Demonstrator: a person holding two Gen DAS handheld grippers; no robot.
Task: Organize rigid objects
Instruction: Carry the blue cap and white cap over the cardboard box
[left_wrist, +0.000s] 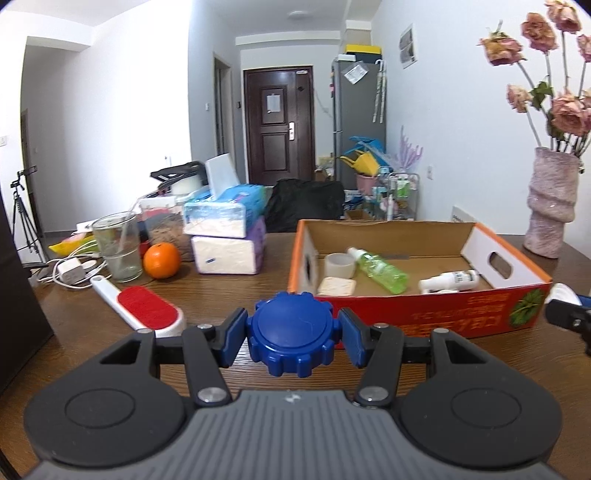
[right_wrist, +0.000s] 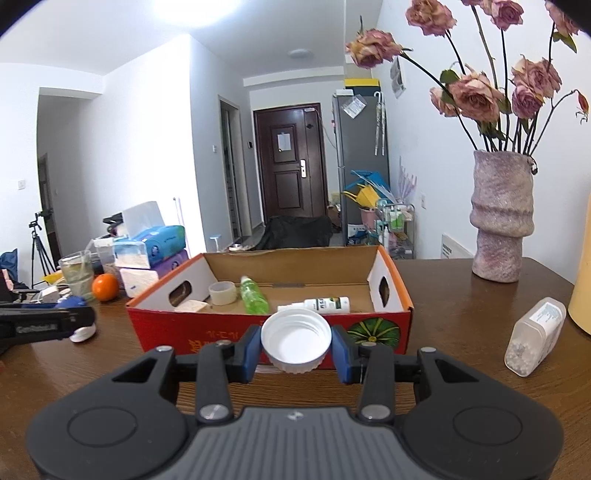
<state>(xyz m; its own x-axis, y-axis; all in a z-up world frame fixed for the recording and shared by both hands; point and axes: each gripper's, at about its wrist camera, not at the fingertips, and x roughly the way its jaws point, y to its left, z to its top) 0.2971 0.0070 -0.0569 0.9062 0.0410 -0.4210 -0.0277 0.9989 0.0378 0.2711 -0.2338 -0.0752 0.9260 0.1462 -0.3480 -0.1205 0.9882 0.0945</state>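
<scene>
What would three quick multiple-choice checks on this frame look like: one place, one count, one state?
1. Where does the orange sit?
A. inside the box
B. on the table beside the glass
C. in the right gripper

2. How many bottles lie in the cardboard box?
A. none
B. two
C. five

3. What is the left gripper doing?
A. shut on the blue lid
B. open over the lint brush
C. shut on the vase

Answers:
1 B: it rests on the table next to the glass.
2 B: a green bottle and a white bottle.
3 A: both pads press the blue lid.
</scene>
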